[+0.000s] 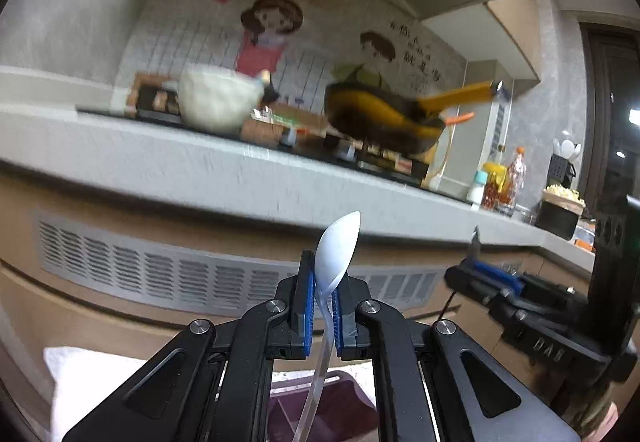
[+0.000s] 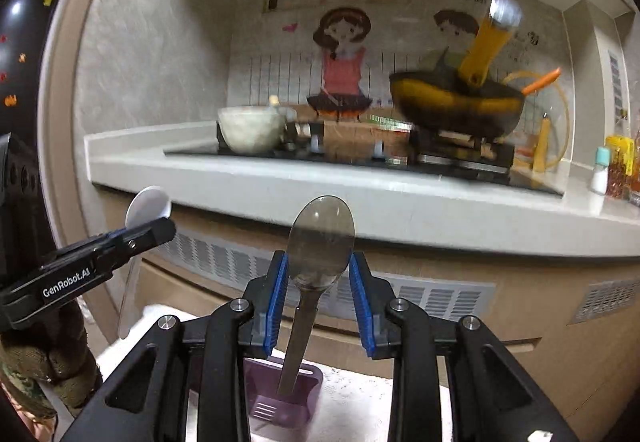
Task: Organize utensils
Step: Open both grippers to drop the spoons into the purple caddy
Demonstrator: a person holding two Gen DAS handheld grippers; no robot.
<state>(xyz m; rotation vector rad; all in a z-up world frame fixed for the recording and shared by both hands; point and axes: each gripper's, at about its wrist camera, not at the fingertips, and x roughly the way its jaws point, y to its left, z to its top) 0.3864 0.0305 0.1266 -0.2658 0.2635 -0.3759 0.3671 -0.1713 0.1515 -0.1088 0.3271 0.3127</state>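
Looking along the left gripper (image 1: 325, 306), I am seeing its blue pads clenched on the neck of a clear plastic spoon (image 1: 336, 254), bowl up, handle hanging down between the arms. Below it a purple holder (image 1: 320, 408) is sitting on a white cloth (image 1: 80, 374), its dividers just showing. Off to the right the right gripper (image 1: 476, 242) is hovering at about the same height. Behind, a counter (image 1: 200, 165) is carrying a white bowl (image 1: 216, 101) and a yellow pan (image 1: 384, 113), both blurred.

Turning to the right wrist view, the right gripper (image 2: 320, 282) is grasping a metal spoon (image 2: 318, 250) across the base of its bowl; the pads are sitting wide, so the hold looks light, though I cannot tell how firm. Its handle is pointing down at the holder (image 2: 286, 398), seemingly above the rear compartment. The left gripper (image 2: 156, 230) is waiting to the left with the plastic spoon (image 2: 148, 205) upright.

To my eye both spoons are poised for dropping in. The metal one is wanting a straight, slow descent until the handle tip is inside a compartment, the jaws parting only then, or it may tip the light holder. The grippers are near each other, so going one at a time is looking wise.
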